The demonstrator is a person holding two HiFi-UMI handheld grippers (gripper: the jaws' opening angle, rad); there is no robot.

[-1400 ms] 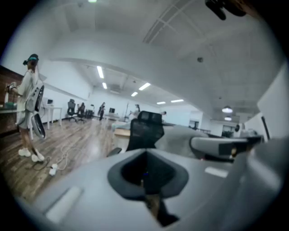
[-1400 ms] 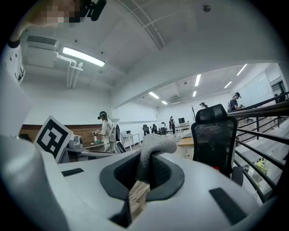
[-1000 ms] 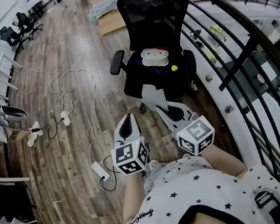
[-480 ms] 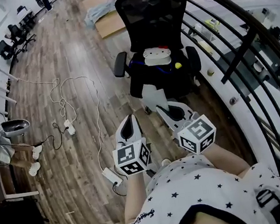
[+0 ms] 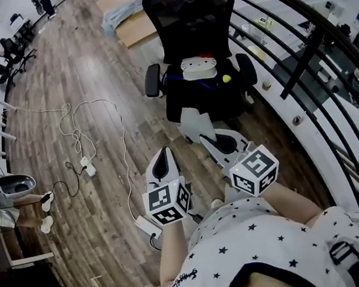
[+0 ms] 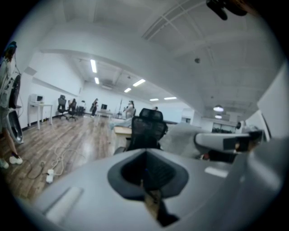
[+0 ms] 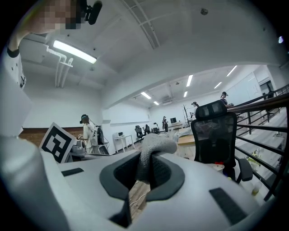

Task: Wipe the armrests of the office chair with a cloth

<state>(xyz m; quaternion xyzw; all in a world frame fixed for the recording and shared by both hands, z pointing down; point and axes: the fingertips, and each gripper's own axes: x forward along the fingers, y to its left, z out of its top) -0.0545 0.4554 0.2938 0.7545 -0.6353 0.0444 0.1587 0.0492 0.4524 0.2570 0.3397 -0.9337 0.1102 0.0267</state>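
Cloth (image 7: 154, 151) sits pinched by the right gripper (image 5: 215, 145).

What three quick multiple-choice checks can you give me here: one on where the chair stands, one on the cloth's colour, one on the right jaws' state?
1. Where does the office chair stand?
A) behind the person
B) ahead of the person, beside the railing
C) on the floor cables at the left

2. What colour is the cloth?
A) red
B) blue
C) light grey

3. What is the state of the right gripper?
A) shut on the cloth
B) open and empty
C) pressed on an armrest

Answers:
1 B: the head view shows the chair straight ahead, with the railing at its right.
2 C: the right gripper view shows light grey fabric.
3 A: its jaws pinch the cloth, short of the chair.
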